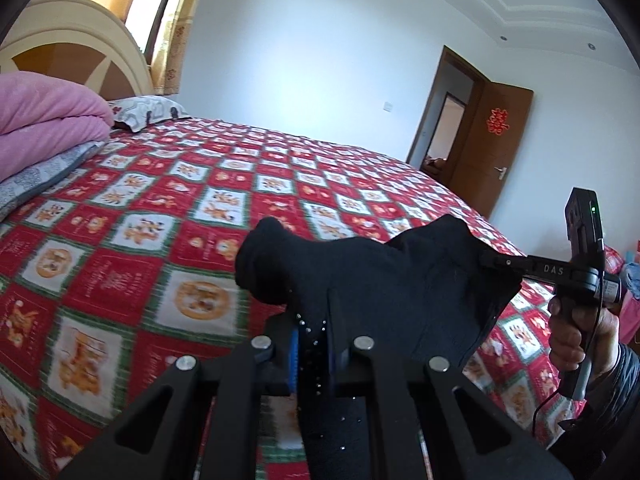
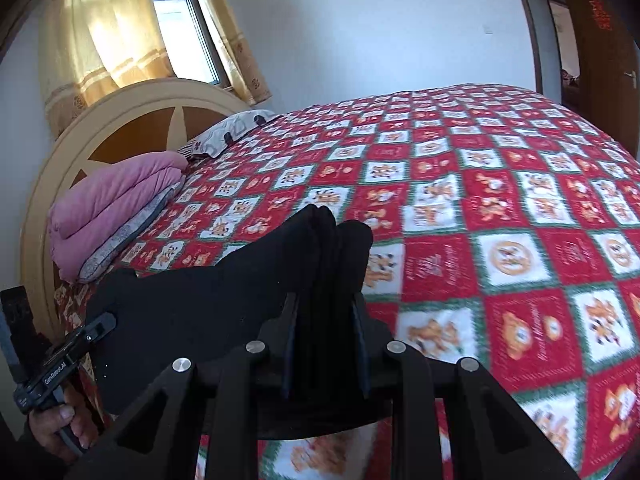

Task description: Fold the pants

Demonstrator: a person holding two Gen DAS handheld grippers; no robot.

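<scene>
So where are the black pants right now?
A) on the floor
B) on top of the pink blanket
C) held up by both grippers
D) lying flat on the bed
C: the left gripper and right gripper each pinch the black pants, lifting them above the bed.

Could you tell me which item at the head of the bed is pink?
The folded blanket; the pillow beside it is white with dark patterning.
</scene>
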